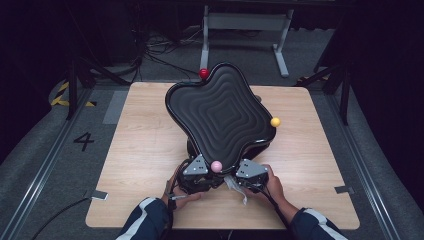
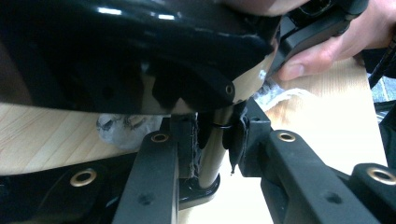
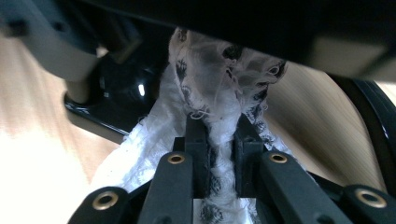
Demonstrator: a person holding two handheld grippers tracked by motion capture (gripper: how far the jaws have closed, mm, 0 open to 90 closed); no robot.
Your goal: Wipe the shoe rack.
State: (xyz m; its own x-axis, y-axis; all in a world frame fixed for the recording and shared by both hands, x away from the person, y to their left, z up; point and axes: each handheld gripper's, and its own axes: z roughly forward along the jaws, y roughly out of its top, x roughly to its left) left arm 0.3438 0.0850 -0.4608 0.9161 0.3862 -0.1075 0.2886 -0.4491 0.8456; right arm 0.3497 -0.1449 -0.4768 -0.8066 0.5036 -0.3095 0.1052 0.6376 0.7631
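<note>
My right tool (image 3: 219,144) pinches a white, black-smudged cloth (image 3: 210,93) under the near edge of the black wavy tray (image 1: 220,117). My left tool (image 2: 210,154) clamps the tray's black leg (image 2: 212,149) beside it. The tray tilts up over the middle of the counter (image 1: 140,150), with coloured balls on its corners.

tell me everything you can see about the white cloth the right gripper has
The white cloth is thin, lacy fabric with frayed edges and dark smudges. The right gripper pinches it between shut jaws, bunched. It runs up under the tilted black tray and spreads onto the wooden table below.
</note>
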